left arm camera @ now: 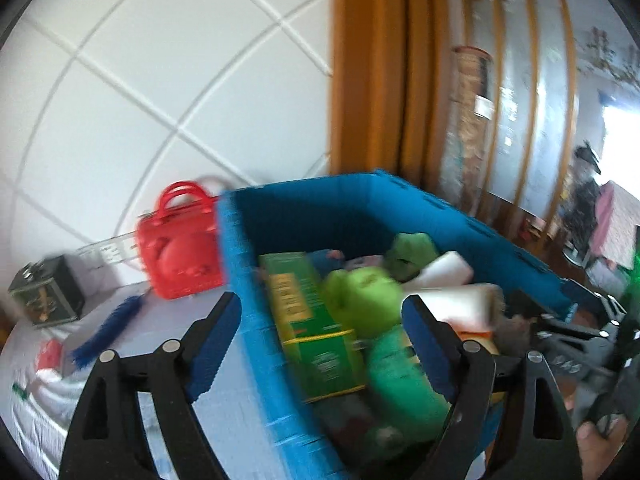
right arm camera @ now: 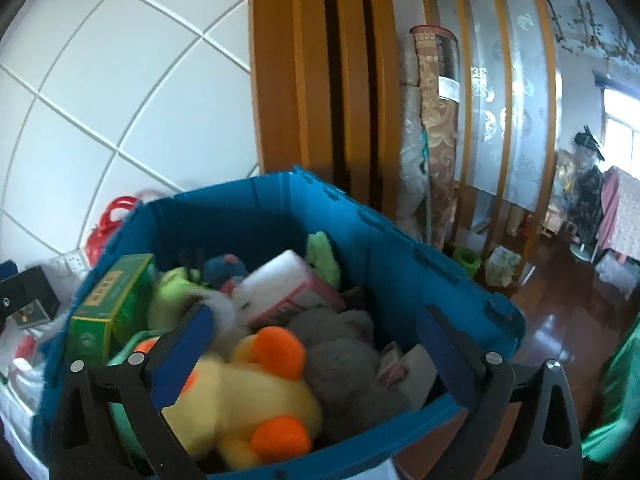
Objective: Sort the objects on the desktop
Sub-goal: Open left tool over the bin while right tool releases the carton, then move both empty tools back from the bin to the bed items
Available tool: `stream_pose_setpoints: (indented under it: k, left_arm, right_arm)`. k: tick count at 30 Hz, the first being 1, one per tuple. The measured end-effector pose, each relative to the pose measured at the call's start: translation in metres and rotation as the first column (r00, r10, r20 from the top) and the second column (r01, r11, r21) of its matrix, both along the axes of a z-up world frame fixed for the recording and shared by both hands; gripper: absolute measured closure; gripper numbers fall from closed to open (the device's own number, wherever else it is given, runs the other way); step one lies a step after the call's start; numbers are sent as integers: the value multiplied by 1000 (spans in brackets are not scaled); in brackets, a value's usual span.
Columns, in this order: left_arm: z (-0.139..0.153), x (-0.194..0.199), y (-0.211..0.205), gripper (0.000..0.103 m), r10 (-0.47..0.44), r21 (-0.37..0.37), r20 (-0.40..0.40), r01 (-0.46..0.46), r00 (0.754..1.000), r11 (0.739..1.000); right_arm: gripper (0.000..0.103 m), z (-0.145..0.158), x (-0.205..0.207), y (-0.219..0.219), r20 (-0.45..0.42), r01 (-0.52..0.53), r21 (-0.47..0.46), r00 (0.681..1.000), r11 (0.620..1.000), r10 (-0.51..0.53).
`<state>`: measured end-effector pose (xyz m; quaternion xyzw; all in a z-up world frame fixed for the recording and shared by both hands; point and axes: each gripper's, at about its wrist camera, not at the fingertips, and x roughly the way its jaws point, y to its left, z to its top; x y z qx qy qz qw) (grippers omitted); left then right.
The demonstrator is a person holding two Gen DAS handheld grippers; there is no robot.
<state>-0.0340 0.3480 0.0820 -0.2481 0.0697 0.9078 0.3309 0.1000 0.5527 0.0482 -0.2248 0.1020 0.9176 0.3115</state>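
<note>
Both grippers hang spread wide, gripping nothing: the right gripper [right arm camera: 316,348] over the blue crate [right arm camera: 404,248] (yellow duck [right arm camera: 240,396] on top), the left gripper [left arm camera: 320,340] beside.

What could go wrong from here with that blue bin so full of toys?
The yellow duck plush lies high against the near rim of the blue bin, so it might tumble out. The right gripper hangs open just above it and could snag it. The bin also seems close to the table's right edge, so a nudge might shift it.
</note>
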Motion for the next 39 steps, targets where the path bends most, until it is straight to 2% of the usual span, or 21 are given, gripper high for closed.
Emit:
stream_pose_setpoints:
  k: [5,8,11,15,22,27,31,37,39]
  left_arm:
    - [-6,-17,-61,20,88,-12,7,-88,996,996]
    - [-7,-26,-103,20,146,6,23,-146,989,989]
    - [-8,-33,-140,20,226,6,14,-227,974,974]
    - [-13,-45,-197,20,312,5,43,-313,949,950]
    - [-30,-65,-306,20,483,8,81,-485,872,875]
    - [-44,-74,-384,20,581,-3,104,-583,808,812]
    - [-57,-83,-439,20,635,-15,130,-639,761,769]
    - [-78,-99,-515,20,705,-40,168,-709,689,704]
    - [-82,-105,-534,20,719,-44,176,-724,672,688]
  right_arm:
    - [0,13,-10,-46,-43,-69,23,997,997,70]
    - [0,21,-23,-75,-70,-123,39,990,992,125]
    - [0,32,-39,-111,-100,-203,55,973,978,208]
    - [0,41,-66,-160,-112,-333,51,935,942,336]
    - [0,38,-116,-250,-91,-478,43,873,877,480]
    - [0,24,-152,-319,-52,-584,-10,811,812,583]
    - [0,7,-183,-373,-12,-648,-71,761,758,649]
    - [0,-19,-226,-456,49,-706,-104,699,700,713]
    - [0,-27,-238,-479,71,-725,-119,675,678,734]
